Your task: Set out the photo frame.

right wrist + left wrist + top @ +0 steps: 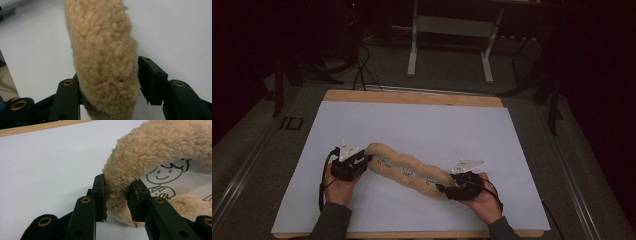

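High view, fleece: a tan fleece piece (pixel 409 172) lay bunched in a long roll on the white sheet (pixel 422 125) over the tabletop (pixel 412 97), near the person's edge.
High view, claws: the left claw (pixel 362 161) met the roll's left end and the right claw (pixel 446 189) its right end.
Left gripper view, grip: the left claw (pixel 117 195) was clenched on a fold of the fleece (pixel 155 147), both pads pressed into the pile; a printed cartoon lining (pixel 162 177) showed under the arch.
Left gripper view, advice: this end probably had to stay pinned and low so the roll would not drag.
Right gripper view, grip: the right claw (pixel 110 80) stood released, with the fleece (pixel 102 50) between the jaws and a gap at the right pad.
Right gripper view, advice: backing straight off along the roll seemed wise, so no pile snagged on a pad.
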Available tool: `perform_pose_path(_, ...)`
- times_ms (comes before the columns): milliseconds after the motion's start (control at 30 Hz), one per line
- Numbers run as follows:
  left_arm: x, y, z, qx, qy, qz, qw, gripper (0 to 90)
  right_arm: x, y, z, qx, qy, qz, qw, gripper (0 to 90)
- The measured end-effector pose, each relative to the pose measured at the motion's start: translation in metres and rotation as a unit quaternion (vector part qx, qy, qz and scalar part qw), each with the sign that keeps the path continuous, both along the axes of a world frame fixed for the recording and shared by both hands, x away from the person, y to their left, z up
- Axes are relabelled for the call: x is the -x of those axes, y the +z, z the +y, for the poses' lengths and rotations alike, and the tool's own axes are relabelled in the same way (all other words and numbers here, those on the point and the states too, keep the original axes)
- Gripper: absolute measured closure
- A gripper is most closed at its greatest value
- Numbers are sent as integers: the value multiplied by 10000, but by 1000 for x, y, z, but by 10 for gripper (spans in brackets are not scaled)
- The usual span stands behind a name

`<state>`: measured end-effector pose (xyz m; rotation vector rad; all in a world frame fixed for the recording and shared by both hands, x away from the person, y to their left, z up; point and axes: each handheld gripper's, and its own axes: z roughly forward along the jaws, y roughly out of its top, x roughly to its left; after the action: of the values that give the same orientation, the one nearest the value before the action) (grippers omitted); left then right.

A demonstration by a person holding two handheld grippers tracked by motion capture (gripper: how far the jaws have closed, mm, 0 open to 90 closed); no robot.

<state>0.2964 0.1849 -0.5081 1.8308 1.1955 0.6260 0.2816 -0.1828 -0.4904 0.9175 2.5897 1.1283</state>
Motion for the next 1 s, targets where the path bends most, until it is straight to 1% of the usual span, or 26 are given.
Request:
perform_pose_path(200,2,1,0,14,18,29,10000,707,0,0,-2,36,-128,42,9999,487)
perform_pose_path(333,6,1,1,-13,7,53,10000,708,0,0,-3,79,-239,53,9997,487)
perform_pose_path(533,12,2,-2,-98,104,33,9999,712,-1,0,-5,107,-379,79,9992,487)
perform_pose_path(700,16,2,-3,-101,134,48,9998,713,-2,1,-7,132,-489,74,9987,485)
perform_pose_path(900,18,2,-4,-92,177,57,9998,715,-4,2,-10,123,-690,168,9974,476)
perform_pose_path(1000,19,2,-5,-87,189,54,9998,715,-4,3,-11,137,-703,186,9973,476)
